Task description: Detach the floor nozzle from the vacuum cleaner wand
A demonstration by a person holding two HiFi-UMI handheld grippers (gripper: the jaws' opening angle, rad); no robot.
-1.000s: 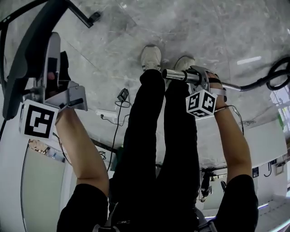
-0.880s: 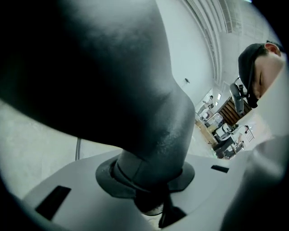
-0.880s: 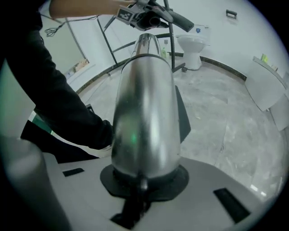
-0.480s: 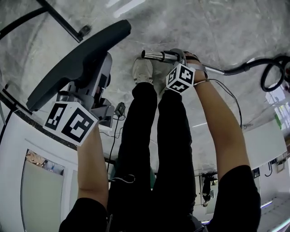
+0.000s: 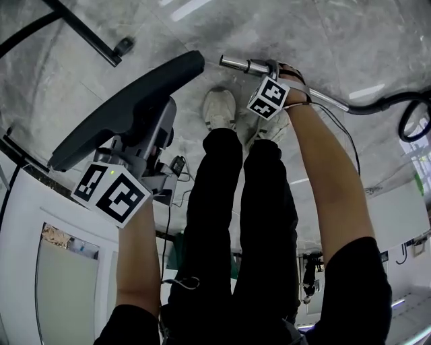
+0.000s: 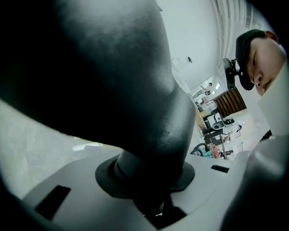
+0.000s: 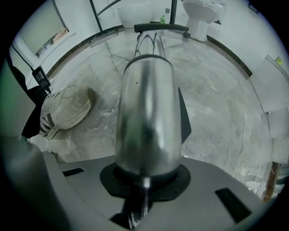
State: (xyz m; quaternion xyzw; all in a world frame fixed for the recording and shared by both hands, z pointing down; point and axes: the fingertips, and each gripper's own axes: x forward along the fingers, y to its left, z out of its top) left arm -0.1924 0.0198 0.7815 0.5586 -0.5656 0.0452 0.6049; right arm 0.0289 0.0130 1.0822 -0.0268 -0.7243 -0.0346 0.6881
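The dark grey floor nozzle (image 5: 128,101) is separate from the shiny metal wand (image 5: 239,65). My left gripper (image 5: 149,138) is shut on the nozzle's neck and holds it tilted over the floor at the left. In the left gripper view the nozzle (image 6: 113,81) fills the picture above the left gripper (image 6: 151,180). My right gripper (image 5: 275,71) is shut on the wand, whose open end points left. In the right gripper view the wand (image 7: 146,117) runs out from the right gripper (image 7: 144,180) over the floor.
The person's shoes (image 5: 221,108) stand on the grey stone floor between the two grippers. The wand's black hose (image 5: 404,111) curls at the right. A black bar frame (image 5: 84,30) lies at top left. A toilet (image 7: 201,9) stands by the far wall.
Both hands have sunk toward the floor. The nozzle swung from upright at the far left to a slant near the middle. The wand moved away from the legs, toward the floor.
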